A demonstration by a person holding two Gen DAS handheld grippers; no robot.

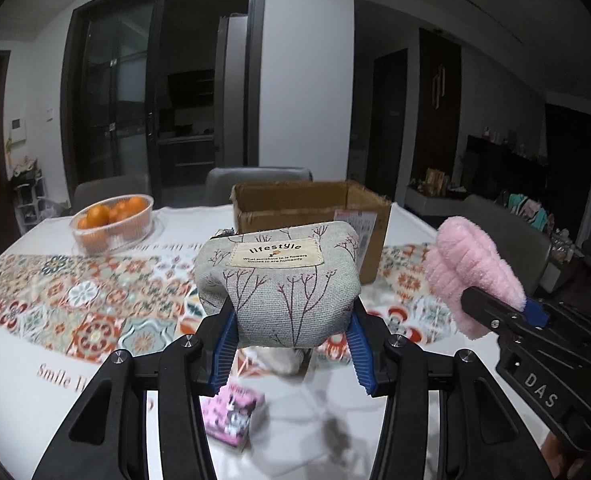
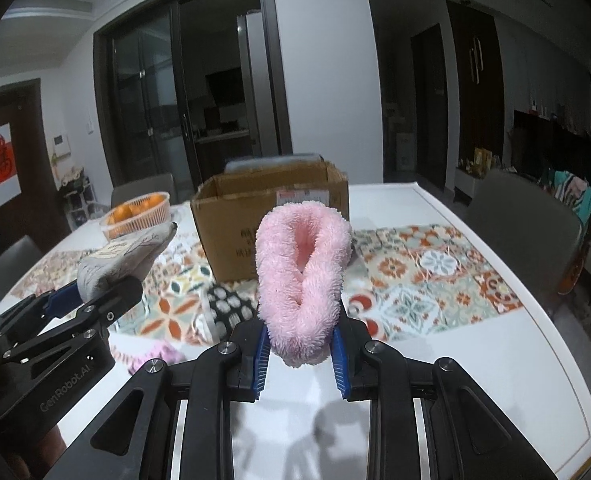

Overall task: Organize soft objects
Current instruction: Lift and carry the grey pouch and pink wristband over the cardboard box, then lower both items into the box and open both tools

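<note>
My left gripper (image 1: pixel 291 340) is shut on a grey fabric pouch (image 1: pixel 279 284) with a "lifestyle" label and holds it above the table. My right gripper (image 2: pixel 300 350) is shut on a fluffy pink scrunchie (image 2: pixel 303 276), also held in the air. Each gripper shows in the other's view: the right one with the scrunchie (image 1: pixel 471 268) at the right, the left one with the pouch (image 2: pixel 123 256) at the left. An open cardboard box (image 1: pixel 311 208) stands behind them, also in the right wrist view (image 2: pixel 271 208).
A clear bowl of oranges (image 1: pixel 113 220) sits at the back left on the patterned tablecloth (image 1: pixel 75 304). A pink printed packet (image 1: pixel 231 416), a black-and-white patterned item (image 2: pixel 231 304) and a pink knit item (image 2: pixel 155 356) lie on the table. Grey chairs (image 2: pixel 523 216) surround it.
</note>
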